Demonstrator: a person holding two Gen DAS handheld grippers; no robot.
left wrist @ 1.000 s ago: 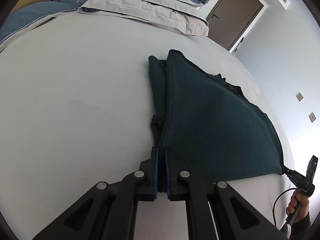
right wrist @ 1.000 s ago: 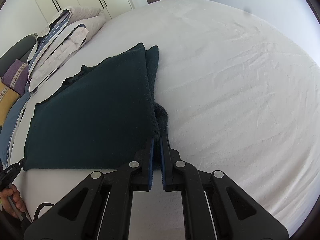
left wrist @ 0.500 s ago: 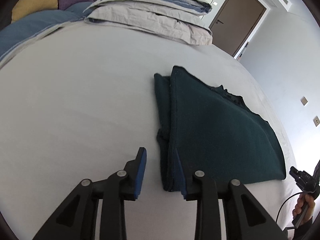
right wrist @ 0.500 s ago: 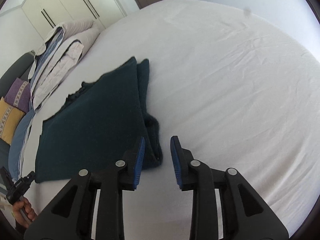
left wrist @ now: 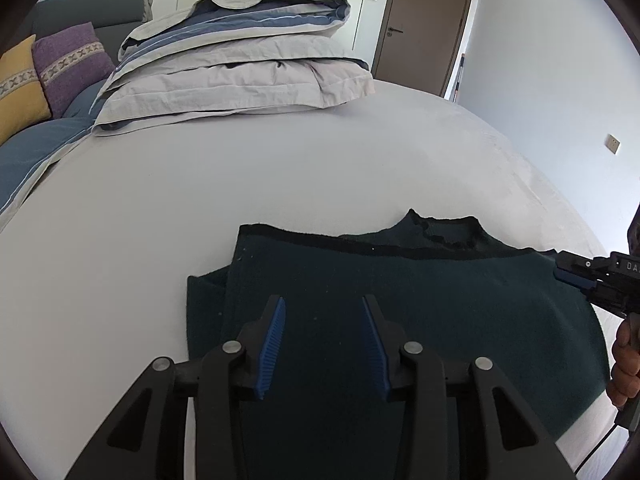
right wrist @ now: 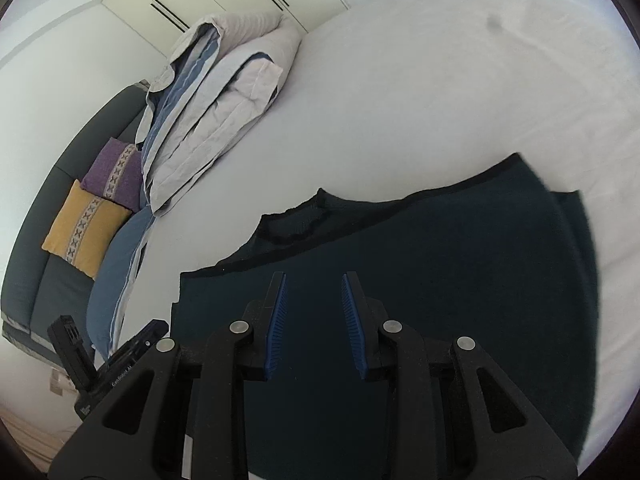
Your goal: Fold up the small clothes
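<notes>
A dark green knit garment (left wrist: 420,304) lies folded flat on the white bed (left wrist: 240,184), with its collar at the far edge. It also shows in the right wrist view (right wrist: 460,280). My left gripper (left wrist: 323,304) is open and empty, hovering over the garment's left part. My right gripper (right wrist: 313,280) is open and empty, hovering over the garment's other end. The right gripper also shows at the right edge of the left wrist view (left wrist: 596,280), and the left gripper's body shows low left in the right wrist view (right wrist: 112,364).
A folded grey and blue duvet (left wrist: 240,68) is stacked at the head of the bed. Purple (left wrist: 72,64) and yellow (left wrist: 20,84) cushions lean on a dark headboard. A brown door (left wrist: 424,24) stands behind. The bed's edge runs along the right.
Both grippers opened and let go of the garment's folded edges, then lifted and swung round over the garment. The garment now lies flat.
</notes>
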